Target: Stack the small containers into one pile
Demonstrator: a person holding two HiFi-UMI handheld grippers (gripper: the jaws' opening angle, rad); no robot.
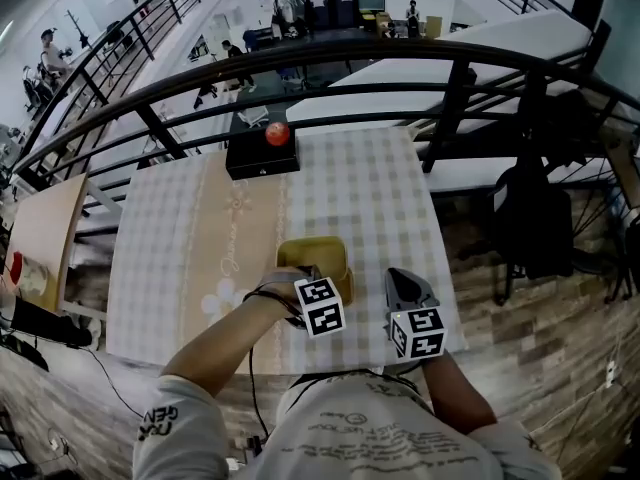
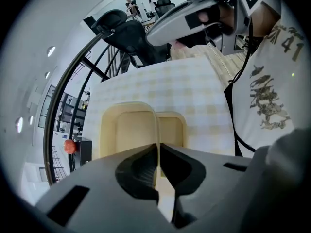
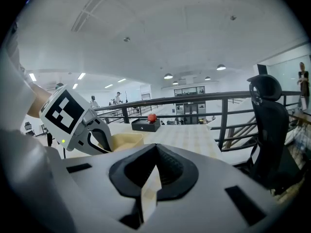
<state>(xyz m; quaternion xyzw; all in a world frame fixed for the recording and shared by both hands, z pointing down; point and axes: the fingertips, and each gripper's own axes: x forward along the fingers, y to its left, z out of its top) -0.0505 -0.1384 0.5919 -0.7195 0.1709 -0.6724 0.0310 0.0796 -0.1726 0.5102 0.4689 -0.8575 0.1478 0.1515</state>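
Container (image 2: 127,130): being held over the table's (image 1: 180,258) near part, with a second container (image 2: 171,129) showing just beside it.
Left gripper (image 2: 158,154): fingers pinching the container's thin wall.
Right gripper (image 3: 154,152): hovering at the table's near right corner, fingers pressing together and gripping nothing.

The small containers (image 1: 316,256) are seen as smooth, matt, cream-yellow plastic with thin walls. A checked tablecloth (image 1: 350,188) of soft, matt cloth is laid beneath them. The left gripper (image 2: 158,147) and right gripper (image 3: 155,147) are moulded in matt grey plastic, ribbed inside the jaws. At twelve o'clock a railing (image 1: 330,56) of black painted metal is seen; at four o'clock, a floor (image 1: 520,368) of wood planks.
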